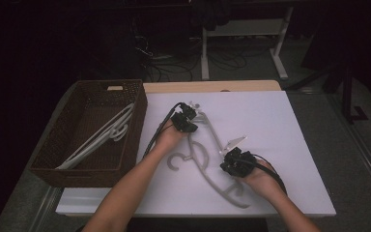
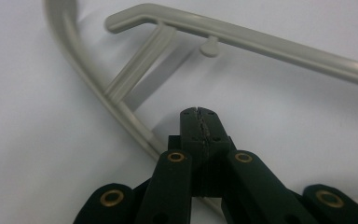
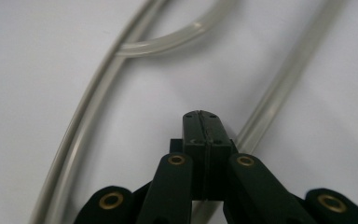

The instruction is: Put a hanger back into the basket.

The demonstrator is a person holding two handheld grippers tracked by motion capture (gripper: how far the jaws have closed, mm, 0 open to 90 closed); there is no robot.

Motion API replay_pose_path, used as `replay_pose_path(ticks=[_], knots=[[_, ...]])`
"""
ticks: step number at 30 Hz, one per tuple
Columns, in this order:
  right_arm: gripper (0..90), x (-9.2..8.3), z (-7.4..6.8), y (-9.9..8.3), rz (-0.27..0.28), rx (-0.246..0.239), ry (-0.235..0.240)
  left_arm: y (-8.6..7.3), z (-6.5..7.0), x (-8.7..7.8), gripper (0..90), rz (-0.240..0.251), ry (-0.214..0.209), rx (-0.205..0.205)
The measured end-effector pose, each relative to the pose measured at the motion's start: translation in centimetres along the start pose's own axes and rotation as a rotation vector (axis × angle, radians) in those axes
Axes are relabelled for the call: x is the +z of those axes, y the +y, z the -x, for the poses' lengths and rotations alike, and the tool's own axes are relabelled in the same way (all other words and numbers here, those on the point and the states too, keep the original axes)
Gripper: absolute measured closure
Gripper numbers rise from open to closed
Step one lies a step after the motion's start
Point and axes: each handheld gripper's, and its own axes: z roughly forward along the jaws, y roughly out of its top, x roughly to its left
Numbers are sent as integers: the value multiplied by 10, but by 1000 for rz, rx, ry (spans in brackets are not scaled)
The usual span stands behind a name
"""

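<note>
Grey plastic hanger (image 1: 207, 166), one piece, lying flat on the white board (image 1: 280, 145) that covers the counter (image 1: 212, 86); its hook (image 1: 176, 162) curls toward the wicker basket side, its long arm runs down to the near edge of the board, its other arm runs up and away. A second, clear hanger (image 1: 222, 140) appears to lie across it, though where the two overlap cannot be told apart in the high view. Left gripper (image 1: 189, 119), held in the person's left hand (image 1: 166, 137), sits at the far end of the grey hanger; in the left gripper view the jaws are pressed together with nothing between them, the tip (image 2: 199, 114) just beside the curved arm and its cross strut (image 2: 140, 63), over bare board. Right gripper (image 1: 232, 159), held in the right hand (image 1: 258, 179), sits to the right of the grey hanger's long arm; in the right gripper view the jaws are likewise clenched on nothing, the tip (image 3: 200, 115) between two translucent rods of the clear hanger (image 3: 98, 98), whether touching them cannot be told. Brown wicker basket (image 1: 125, 145), to the left of the grey hanger, at the board's left edge; it holds several white hangers (image 1: 101, 135) lying slantwise.
</note>
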Motion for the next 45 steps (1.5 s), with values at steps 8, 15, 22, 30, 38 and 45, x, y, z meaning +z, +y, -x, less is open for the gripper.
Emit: replay_pose_path(ticks=[8, 15, 22, 30, 38, 45], knots=[[889, 3, 30, -2, -3, 49, -64, -24, 6, -21, 900, -1, -10, -60], [889, 8, 50, 1, 18, 70, -80, -41, 23, -32, 900, 10, -35, -52], [873, 1, 56, 2, 101, 108, -34, -51, 27, -38, 876, 85, -77, -70], [880, -29, 41, -17, 172, 132, 45, -62, 28, -70, 696, 211, -134, -106], [888, -35, 16, -45, 134, 106, 89, -79, 31, -90, 415, 281, -167, -131], [889, -32, 22, -58, 87, 120, 40, -83, 34, -90, 366, 281, -178, -116]])
